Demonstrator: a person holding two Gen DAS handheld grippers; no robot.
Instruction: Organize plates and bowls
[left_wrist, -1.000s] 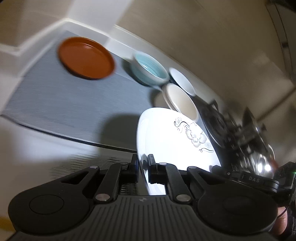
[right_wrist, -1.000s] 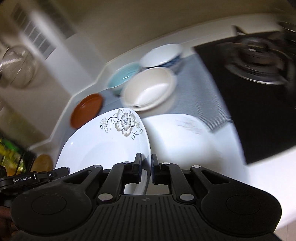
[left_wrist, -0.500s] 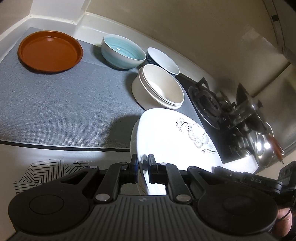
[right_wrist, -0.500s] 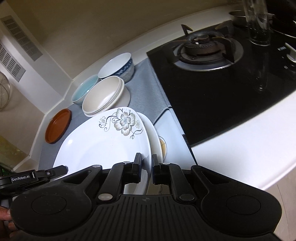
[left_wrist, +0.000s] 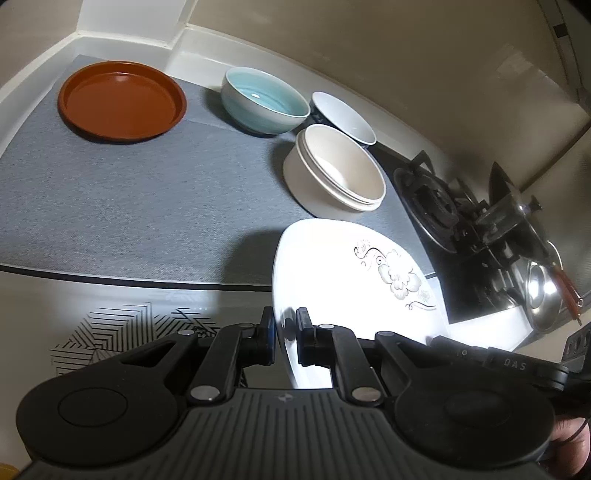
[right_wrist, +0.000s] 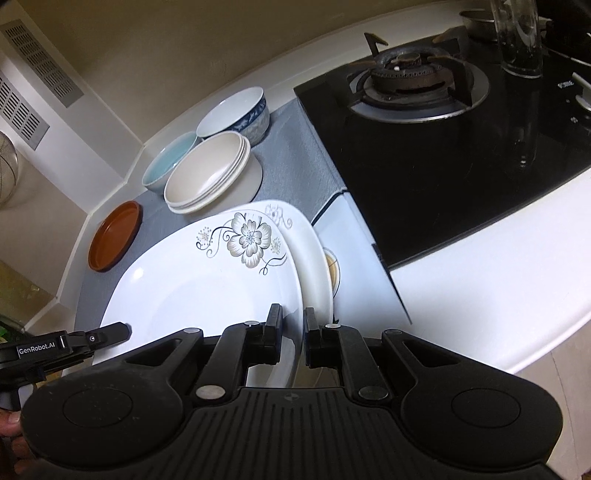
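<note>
Both grippers hold one white square plate with a grey flower print (left_wrist: 354, 280) (right_wrist: 207, 280) by opposite edges, above the counter. My left gripper (left_wrist: 285, 332) is shut on its left rim. My right gripper (right_wrist: 292, 328) is shut on its right rim. Under it in the right wrist view lies a second white flowered plate (right_wrist: 314, 258) over a smaller beige plate (right_wrist: 331, 271). On the grey mat (left_wrist: 129, 192) stand a brown plate (left_wrist: 122, 101), a light blue bowl (left_wrist: 264, 99), a blue-patterned white bowl (right_wrist: 236, 114) and stacked cream bowls (left_wrist: 340, 173) (right_wrist: 210, 173).
A black gas hob (right_wrist: 443, 140) with a burner (right_wrist: 413, 74) lies right of the mat. A glass (right_wrist: 519, 37) stands on it. A pot with a glass lid (left_wrist: 513, 210) and a steel ladle (left_wrist: 543, 295) sit beyond. The white counter edge (right_wrist: 517, 325) curves at the right.
Both grippers and the held plate have drawn back and steadied over the lower plates. The cameras swung so that the mat and hob show more fully. Both grips are unchanged.
</note>
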